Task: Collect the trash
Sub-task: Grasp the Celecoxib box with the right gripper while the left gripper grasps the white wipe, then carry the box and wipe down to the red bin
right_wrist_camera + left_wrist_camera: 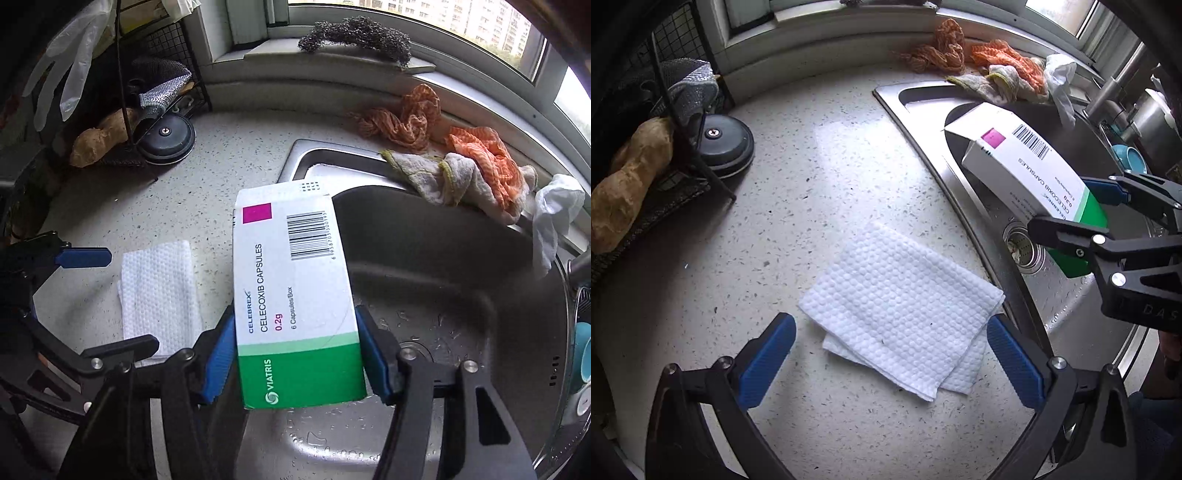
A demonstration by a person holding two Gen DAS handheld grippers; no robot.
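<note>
A white and green medicine box (295, 295) is held above the steel sink (461, 302), with my right gripper (297, 354) shut on its green end. In the left wrist view the same box (1027, 166) hangs over the sink's left side, clamped by the right gripper (1082, 206). A folded white paper towel (901, 310) lies flat on the speckled counter beside the sink. My left gripper (890, 358) stands open just above the towel, one blue pad at each side of its near edge, touching nothing. In the right wrist view the towel (159, 291) and the left gripper (110, 302) show at left.
Orange and grey rags (454, 162) and a crumpled white tissue (554, 218) lie along the sink's back rim. A wire rack (676, 122) holding a ginger root (631, 177) and a black round base (724, 144) stands at the counter's left. A steel scourer (354, 37) rests on the windowsill.
</note>
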